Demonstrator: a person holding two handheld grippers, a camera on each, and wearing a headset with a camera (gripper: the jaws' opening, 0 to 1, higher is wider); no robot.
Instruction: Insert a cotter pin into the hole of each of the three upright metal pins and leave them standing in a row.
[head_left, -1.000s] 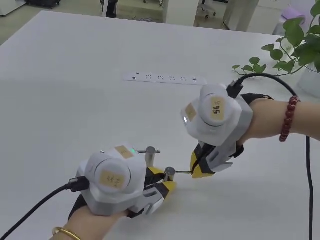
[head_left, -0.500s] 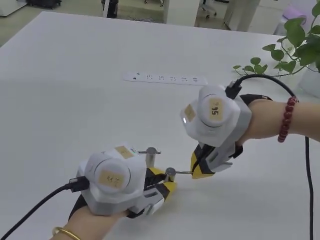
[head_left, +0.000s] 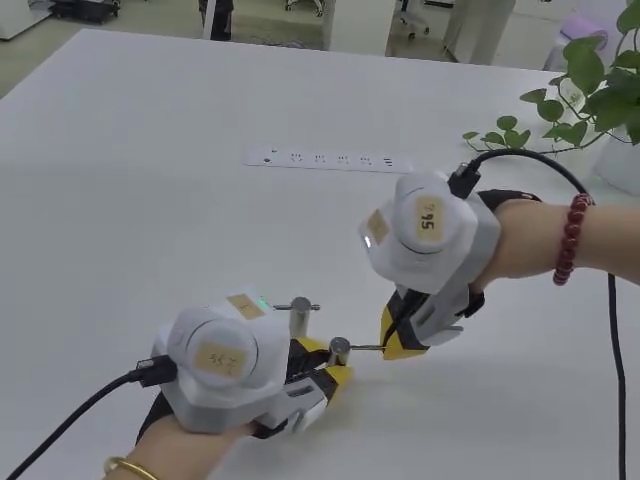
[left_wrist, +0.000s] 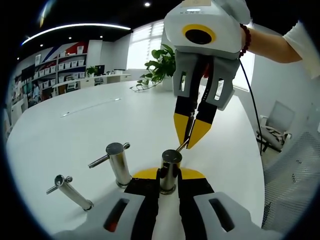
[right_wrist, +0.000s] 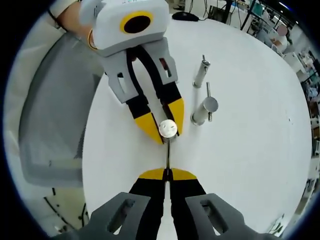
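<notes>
My left gripper (left_wrist: 169, 176) is shut on the shaft of an upright metal pin (left_wrist: 170, 167), low on the table. My right gripper (right_wrist: 167, 175) is shut on a thin cotter pin (right_wrist: 168, 154) whose tip meets that pin's head (right_wrist: 168, 129). In the head view the held pin (head_left: 339, 349) stands between the left gripper (head_left: 325, 368) and the right gripper (head_left: 393, 344). A second upright pin (left_wrist: 118, 162) has a cotter pin through it. A third pin (left_wrist: 73, 193), also with a cotter pin, stands further left. Both show beyond the left jaws as the near pin (right_wrist: 204, 109) and the far pin (right_wrist: 201, 73).
A white power strip (head_left: 327, 158) lies further back on the white table (head_left: 150, 200). A potted green plant (head_left: 590, 90) stands at the back right. Black cables (head_left: 612, 330) trail from both grippers. A grey mesh chair (right_wrist: 50, 115) is beside the table.
</notes>
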